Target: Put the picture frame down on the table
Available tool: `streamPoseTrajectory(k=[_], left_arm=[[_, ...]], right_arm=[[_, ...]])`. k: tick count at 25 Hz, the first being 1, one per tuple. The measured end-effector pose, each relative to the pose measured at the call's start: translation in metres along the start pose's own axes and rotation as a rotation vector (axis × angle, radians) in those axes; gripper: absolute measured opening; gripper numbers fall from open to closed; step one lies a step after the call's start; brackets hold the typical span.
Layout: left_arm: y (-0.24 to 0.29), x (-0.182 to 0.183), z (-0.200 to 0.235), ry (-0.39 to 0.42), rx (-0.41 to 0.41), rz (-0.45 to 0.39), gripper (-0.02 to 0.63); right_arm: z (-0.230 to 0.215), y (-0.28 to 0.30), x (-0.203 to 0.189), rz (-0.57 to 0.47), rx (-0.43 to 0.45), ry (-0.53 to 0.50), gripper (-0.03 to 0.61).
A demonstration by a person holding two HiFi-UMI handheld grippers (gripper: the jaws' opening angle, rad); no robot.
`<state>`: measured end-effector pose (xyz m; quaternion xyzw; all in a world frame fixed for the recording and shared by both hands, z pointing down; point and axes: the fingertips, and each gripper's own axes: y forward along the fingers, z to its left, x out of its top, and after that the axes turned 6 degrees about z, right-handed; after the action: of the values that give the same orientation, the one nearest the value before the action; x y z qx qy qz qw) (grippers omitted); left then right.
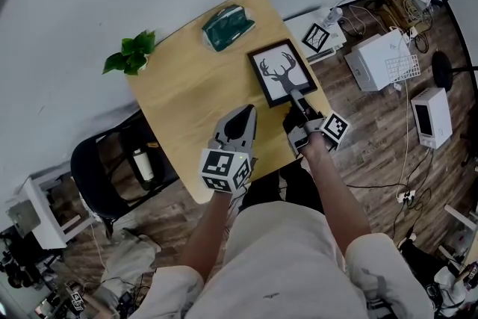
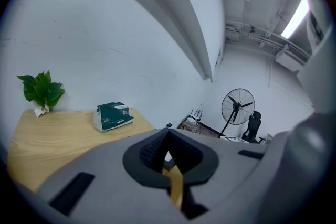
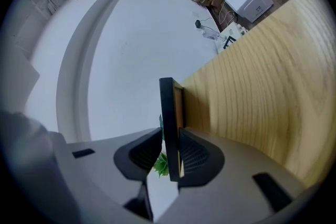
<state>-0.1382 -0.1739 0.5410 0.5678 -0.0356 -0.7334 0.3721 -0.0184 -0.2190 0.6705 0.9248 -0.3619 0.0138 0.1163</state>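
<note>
The right gripper (image 1: 299, 102) has its fingers (image 3: 197, 153) clamped on the picture frame (image 1: 280, 71), which looks almost flat on the counter (image 1: 187, 93). Next: seat it and let go. The left gripper (image 1: 240, 116), beside the frame, is pinched closed and empty.

A pale, cream-coloured short-sleeved shirt (image 1: 280, 250) is worn. The grey plastic left gripper (image 1: 243, 110) and the grey plastic right gripper (image 1: 296, 95) are each built with 2 rounded grey jaws, and each jaw is lined with black ribbed pads (image 3: 140, 152). A white cube with black square markers (image 1: 224, 169) is mounted at the rear of each gripper, 1 apiece.
</note>
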Motion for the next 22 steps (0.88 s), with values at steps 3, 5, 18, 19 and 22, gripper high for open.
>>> streamPoseTrajectory(k=[3, 5, 18, 19, 22], left_arm=[[0.001, 0.000, -0.002, -0.001, 0.000, -0.002, 0.006], [0.001, 0.000, -0.002, 0.000, -0.001, -0.002, 0.006], [0.002, -0.001, 0.000, 0.003, 0.003, 0.005, 0.006], [0.002, -0.001, 0.000, 0.003, 0.004, 0.006, 0.006], [0.003, -0.002, 0.002, 0.003, 0.005, 0.007, 0.006]], right_arm=[[-0.002, -0.002, 0.001, -0.005, -0.018, 0.002, 0.122], [-0.003, -0.003, 0.001, -0.006, -0.030, -0.003, 0.141], [-0.016, 0.003, 0.003, -0.004, -0.138, -0.044, 0.295], [-0.016, 0.003, 0.003, -0.002, -0.141, -0.043, 0.295], [-0.018, 0.006, 0.005, -0.002, -0.152, -0.051, 0.316]])
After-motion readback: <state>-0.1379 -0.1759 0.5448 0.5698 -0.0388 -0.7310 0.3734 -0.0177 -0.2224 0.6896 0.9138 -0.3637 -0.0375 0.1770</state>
